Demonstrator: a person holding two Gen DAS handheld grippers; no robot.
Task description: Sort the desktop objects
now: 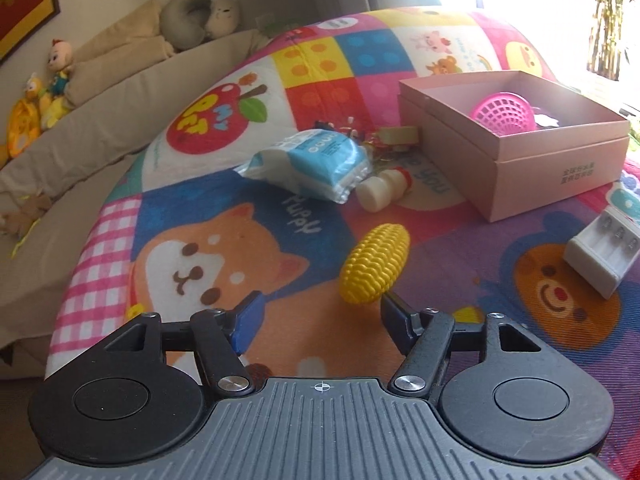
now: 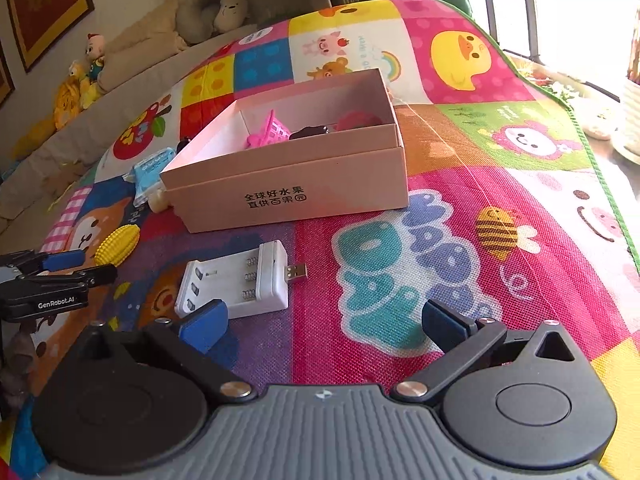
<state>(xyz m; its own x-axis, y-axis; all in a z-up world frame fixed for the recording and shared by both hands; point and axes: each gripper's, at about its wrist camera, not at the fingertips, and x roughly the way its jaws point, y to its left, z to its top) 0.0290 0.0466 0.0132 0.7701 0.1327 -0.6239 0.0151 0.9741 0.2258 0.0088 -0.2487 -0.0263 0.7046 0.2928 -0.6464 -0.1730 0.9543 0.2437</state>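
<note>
Clearly the yellow toy corn cob (image 1: 375, 264) is the nearest piece, lying on the cartoon play mat (image 1: 224, 216) just ahead of the left tool (image 1: 318, 314) and a little toward its right finger, touching or nearly touching that fingertip. Its long axis runs diagonally, far end leaning right, so the jaws would have to shift right and turn to span it crosswise. That tool is spread wide and grips nothing. Farther ahead and right stands the pink cardboard box (image 1: 560, 168), with a pink basket (image 1: 506, 114) inside. The right tool (image 2: 324, 322) is also wide open and empty, a white battery charger (image 2: 236, 282) just beyond its left finger.
</note>
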